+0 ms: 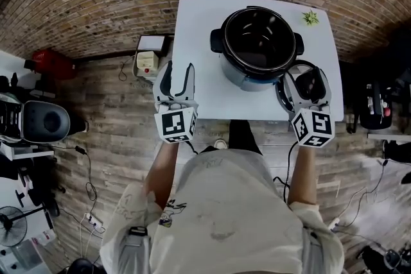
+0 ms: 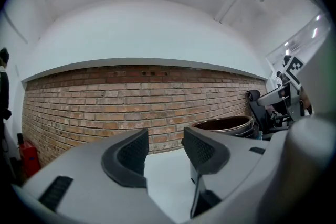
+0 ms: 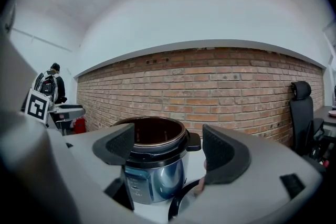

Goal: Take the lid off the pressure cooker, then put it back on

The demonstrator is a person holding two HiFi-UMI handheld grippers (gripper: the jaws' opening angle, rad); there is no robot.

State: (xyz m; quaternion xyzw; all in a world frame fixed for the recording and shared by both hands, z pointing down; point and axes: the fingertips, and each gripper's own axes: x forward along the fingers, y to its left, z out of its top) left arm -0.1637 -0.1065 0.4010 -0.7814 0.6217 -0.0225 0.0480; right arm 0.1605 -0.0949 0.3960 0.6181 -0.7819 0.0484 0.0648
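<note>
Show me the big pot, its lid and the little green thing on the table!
pressure cooker (image 1: 258,42): head view, on its dark inside, seen through the open top.
lid (image 1: 307,82): head view, on the dark middle of its top.
green thing (image 1: 311,18): head view, on its spiky middle.

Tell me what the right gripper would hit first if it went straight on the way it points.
Most likely the pressure cooker, which stands lidless straight ahead, framed by the right gripper's parted jaws. The lid lies lower, under the jaws, so the gripper would probably pass over it, though depth is unclear.
</note>
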